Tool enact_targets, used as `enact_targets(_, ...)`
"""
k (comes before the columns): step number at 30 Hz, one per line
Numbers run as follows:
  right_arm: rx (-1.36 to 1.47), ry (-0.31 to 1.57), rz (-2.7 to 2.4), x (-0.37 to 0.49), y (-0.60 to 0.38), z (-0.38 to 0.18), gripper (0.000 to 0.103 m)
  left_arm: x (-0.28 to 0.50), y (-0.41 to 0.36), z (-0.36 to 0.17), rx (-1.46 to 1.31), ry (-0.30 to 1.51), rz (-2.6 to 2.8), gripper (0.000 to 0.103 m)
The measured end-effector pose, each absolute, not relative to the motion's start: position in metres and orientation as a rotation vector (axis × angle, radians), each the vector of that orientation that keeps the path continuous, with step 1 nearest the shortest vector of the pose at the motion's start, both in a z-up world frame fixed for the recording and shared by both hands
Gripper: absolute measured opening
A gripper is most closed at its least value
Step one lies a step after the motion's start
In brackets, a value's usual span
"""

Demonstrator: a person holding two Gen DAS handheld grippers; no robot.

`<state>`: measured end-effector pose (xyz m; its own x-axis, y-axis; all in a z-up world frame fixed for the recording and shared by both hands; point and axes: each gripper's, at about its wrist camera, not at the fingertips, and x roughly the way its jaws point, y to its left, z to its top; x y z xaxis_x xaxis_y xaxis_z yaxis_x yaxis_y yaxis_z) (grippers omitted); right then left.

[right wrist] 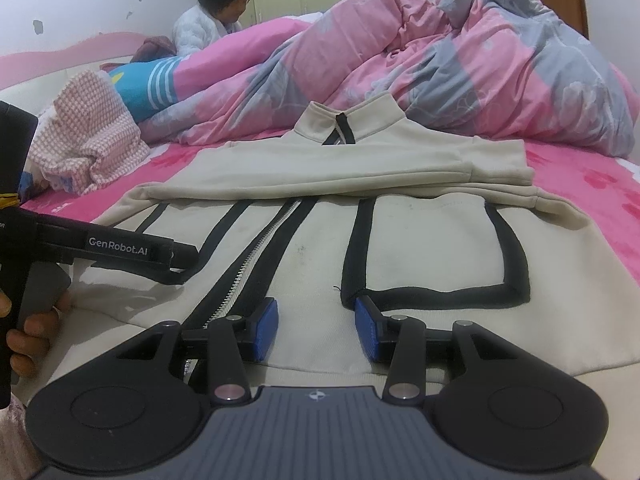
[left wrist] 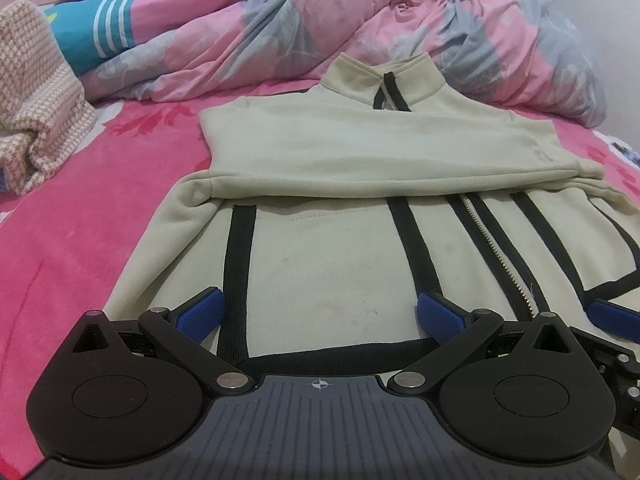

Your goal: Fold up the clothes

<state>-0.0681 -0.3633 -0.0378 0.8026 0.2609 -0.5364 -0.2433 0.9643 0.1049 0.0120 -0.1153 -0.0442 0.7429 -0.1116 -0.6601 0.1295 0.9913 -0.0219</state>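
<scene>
A beige zip-up jacket (left wrist: pixel 328 264) with black stripes lies flat on the pink bed sheet (left wrist: pixel 72 248), collar (left wrist: pixel 384 76) at the far end. Both sleeves are folded across its chest. My left gripper (left wrist: pixel 318 312) stands wide open over the bottom hem, left of the zipper (left wrist: pixel 496 248), with flat fabric under its blue pads. In the right wrist view the jacket (right wrist: pixel 424 248) fills the middle. My right gripper (right wrist: pixel 316 332) is open low over the hem, just right of the zipper (right wrist: pixel 256 256), below the black-edged pocket. The left gripper (right wrist: pixel 186 262) shows at the left, held by a hand.
A bunched pink and grey duvet (right wrist: pixel 460 64) lies right behind the collar. A pink checked cloth (left wrist: pixel 36 108) and a teal striped garment (left wrist: pixel 96 36) lie at the far left. A person in a white quilted jacket (right wrist: pixel 200 28) sits beyond the duvet. Pink sheet flanks the jacket.
</scene>
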Motion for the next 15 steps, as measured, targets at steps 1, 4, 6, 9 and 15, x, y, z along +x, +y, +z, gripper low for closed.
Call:
enact_targets(1,0.03,0.581,0.272,-0.0679,-0.3634,-0.0377,0.046,0.012,-0.1155,-0.0447,0.025,0.718,-0.131,0.103)
enact_targets(4,0.026,0.586,0.278,-0.0672,-0.364,-0.0372,0.046,0.0123,-0.1158,-0.0469,0.018,0.702,-0.125,0.103)
enact_targets(6,0.028,0.587,0.285,-0.0669,-0.3653,-0.0375,0.046,0.0116,-0.1152,-0.0486,0.013,0.684,-0.123,0.103)
enact_targets(9,0.024,0.586,0.29,-0.0675,-0.3659,-0.038,0.046,0.0101,-0.1131,-0.0496,0.005,0.663,-0.13,0.103)
enact_targets(15,0.034,0.585,0.315,-0.067,-0.3702,-0.0383,0.046,0.0094,-0.1139,-0.0507,0.003,0.641,-0.125,0.103)
